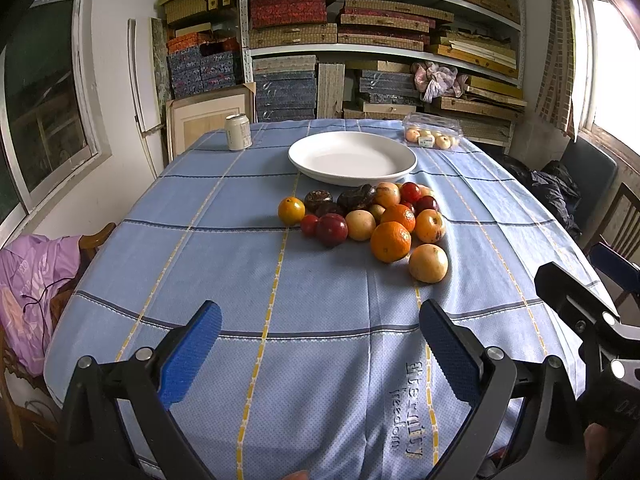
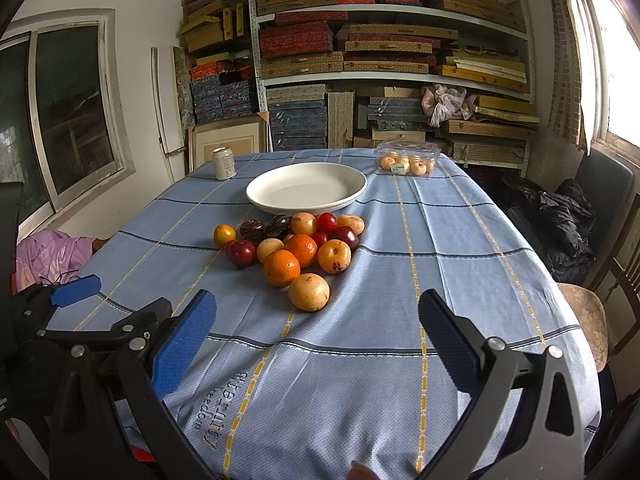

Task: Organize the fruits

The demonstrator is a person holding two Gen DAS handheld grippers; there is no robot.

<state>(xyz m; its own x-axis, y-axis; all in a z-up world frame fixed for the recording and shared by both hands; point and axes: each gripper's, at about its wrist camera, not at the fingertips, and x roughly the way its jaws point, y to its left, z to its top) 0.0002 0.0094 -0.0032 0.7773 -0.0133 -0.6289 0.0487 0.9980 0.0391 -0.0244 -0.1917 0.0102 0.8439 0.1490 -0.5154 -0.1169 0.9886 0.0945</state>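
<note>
**Both grippers open above the near cloth, fruit heaped by the plate**

Loosely piled, the fruit heap lies on the blue checked tablecloth, just on the near side of a white plate that holds nothing. Nearest of all sits a pale yellow fruit, touching or almost touching a large orange behind it. A second orange, dark red plums and two brown wrinkled fruits fill out the heap, while a small yellow-orange fruit sits at its left edge, slightly apart.

At the far left of the table stands a pale drink can. At the far right, a clear plastic punnet contains more pale round fruit.

Over the near part of the table, the left gripper has its blue-padded fingers spread wide with nothing between them. Beside it, the right gripper is likewise wide open and grips nothing. Both are well short of the heap. Stacked boxes crowd the shelves behind the table.
</note>
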